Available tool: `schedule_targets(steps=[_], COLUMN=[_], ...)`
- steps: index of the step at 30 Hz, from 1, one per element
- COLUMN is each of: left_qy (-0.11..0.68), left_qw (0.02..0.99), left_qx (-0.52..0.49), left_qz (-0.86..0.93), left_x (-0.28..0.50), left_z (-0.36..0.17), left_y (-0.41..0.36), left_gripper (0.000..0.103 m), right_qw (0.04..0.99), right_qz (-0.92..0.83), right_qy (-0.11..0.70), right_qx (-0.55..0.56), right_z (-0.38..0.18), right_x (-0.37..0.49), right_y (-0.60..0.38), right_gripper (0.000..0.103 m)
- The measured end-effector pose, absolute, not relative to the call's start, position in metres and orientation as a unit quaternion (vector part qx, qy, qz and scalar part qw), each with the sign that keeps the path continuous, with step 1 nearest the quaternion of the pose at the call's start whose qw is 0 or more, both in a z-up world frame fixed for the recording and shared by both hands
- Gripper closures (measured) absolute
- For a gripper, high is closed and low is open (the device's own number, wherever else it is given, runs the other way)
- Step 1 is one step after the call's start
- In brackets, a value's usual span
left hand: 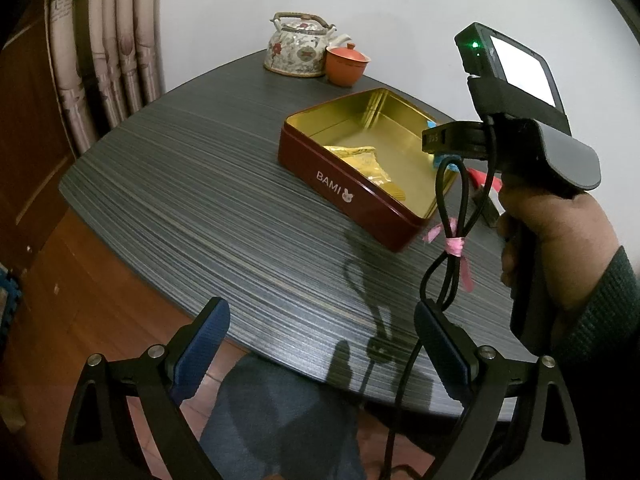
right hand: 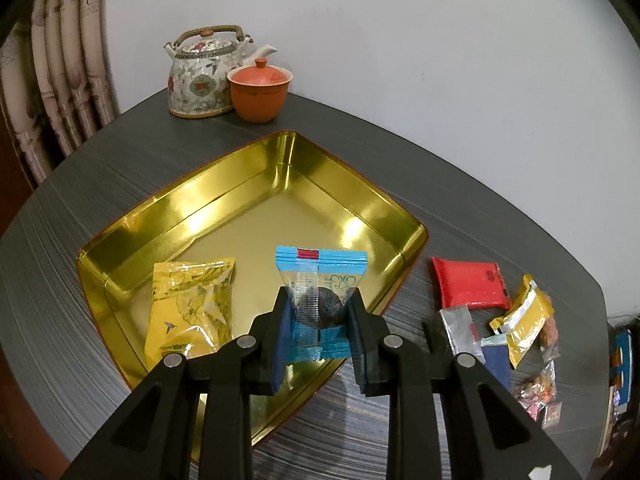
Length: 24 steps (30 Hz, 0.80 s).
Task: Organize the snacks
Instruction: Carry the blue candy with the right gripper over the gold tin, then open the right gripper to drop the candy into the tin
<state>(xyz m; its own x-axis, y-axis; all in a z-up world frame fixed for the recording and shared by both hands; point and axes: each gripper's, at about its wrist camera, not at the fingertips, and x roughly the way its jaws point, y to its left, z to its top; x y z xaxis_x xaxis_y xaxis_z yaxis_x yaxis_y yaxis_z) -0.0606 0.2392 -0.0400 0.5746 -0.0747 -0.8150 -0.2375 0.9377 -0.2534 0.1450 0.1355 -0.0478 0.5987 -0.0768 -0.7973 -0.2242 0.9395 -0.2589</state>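
Note:
A dark red tin (left hand: 320,168) with a gold inside (right hand: 256,216) stands on the striped dark table. A yellow snack packet (right hand: 190,304) lies flat in it near the front-left wall. My right gripper (right hand: 318,312) is shut on a blue and clear snack packet (right hand: 322,276), held over the tin's front corner. In the left wrist view the right gripper's body (left hand: 532,148) and the hand holding it hang over the tin's right side. My left gripper (left hand: 320,344) is open and holds nothing, low over the table's near edge.
A flowered teapot (right hand: 202,78) and an orange lidded cup (right hand: 260,92) stand at the table's back. Right of the tin lie a red packet (right hand: 470,284), a yellow-white packet (right hand: 524,320) and several other small snacks (right hand: 538,390). A black cable (left hand: 448,264) dangles from the right gripper.

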Motion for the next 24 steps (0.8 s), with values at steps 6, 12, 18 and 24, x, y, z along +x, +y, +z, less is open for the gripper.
schedule_targets(steps=[6, 12, 18, 24], left_qy=[0.460, 0.461, 0.461, 0.457], left_qw=[0.870, 0.870, 0.870, 0.873], left_qx=[-0.171, -0.171, -0.170, -0.165], left_qz=[0.046, 0.045, 0.044, 0.046], left_x=[-0.061, -0.061, -0.061, -0.060], left_z=[-0.041, -0.041, -0.041, -0.041], left_y=[0.239, 0.239, 0.240, 0.238], left_gripper=[0.010, 0.010, 0.010, 0.010], right_qw=[0.877, 0.876, 0.877, 0.883], right_qz=[0.040, 0.040, 0.035, 0.027], right_qy=[0.448, 0.451, 0.449, 0.433], right_qx=[-0.168, -0.169, -0.171, -0.176], right_z=[-0.051, -0.056, -0.056, -0.046], right_x=[0.146, 0.146, 0.146, 0.141], right_y=[0.136, 0.136, 0.137, 0.134], right_gripper=[0.079, 0.078, 0.068, 0.045])
